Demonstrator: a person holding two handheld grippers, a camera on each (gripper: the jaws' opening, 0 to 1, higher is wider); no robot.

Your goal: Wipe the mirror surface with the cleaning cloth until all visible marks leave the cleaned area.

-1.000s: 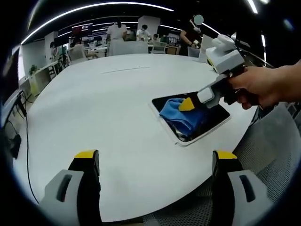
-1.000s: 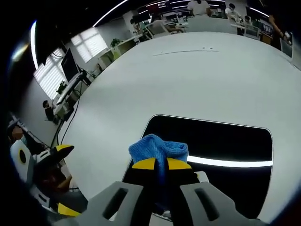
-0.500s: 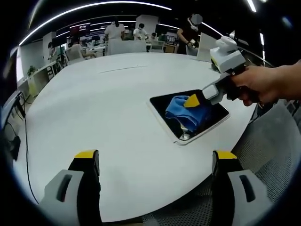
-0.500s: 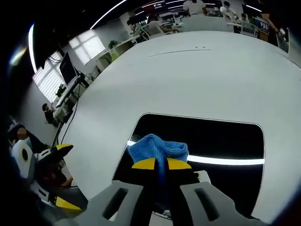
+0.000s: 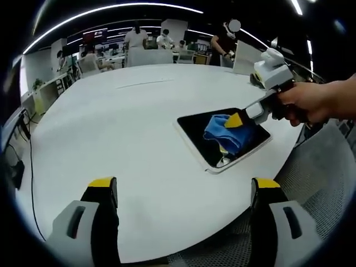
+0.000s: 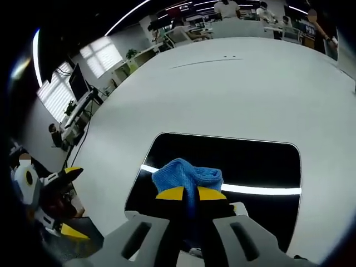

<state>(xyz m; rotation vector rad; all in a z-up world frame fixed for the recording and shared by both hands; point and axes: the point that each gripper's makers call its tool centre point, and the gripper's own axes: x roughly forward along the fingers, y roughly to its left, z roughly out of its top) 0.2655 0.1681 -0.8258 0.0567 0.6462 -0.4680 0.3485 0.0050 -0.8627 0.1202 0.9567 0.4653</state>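
Note:
A rectangular mirror (image 5: 200, 133) with a white rim lies flat on the white table, dark and reflecting a ceiling light strip (image 6: 261, 190). My right gripper (image 6: 191, 193) is shut on a blue cleaning cloth (image 6: 186, 175), which rests on the mirror (image 6: 250, 161). In the left gripper view a hand holds that gripper (image 5: 236, 120) over the mirror's right part, with the cloth (image 5: 222, 131) bunched under it. My left gripper (image 5: 181, 183) hangs open over the table's near edge, well short of the mirror, with nothing between its jaws.
The big white table (image 5: 111, 122) stretches far behind the mirror. People sit and stand at desks (image 5: 139, 47) at the back of the room. A grey mesh chair (image 5: 328, 172) stands at the right. A window and monitor (image 6: 83, 78) are at the left.
The right gripper has slid the cloth across the mirror toward its right side. The left gripper has stayed where it was.

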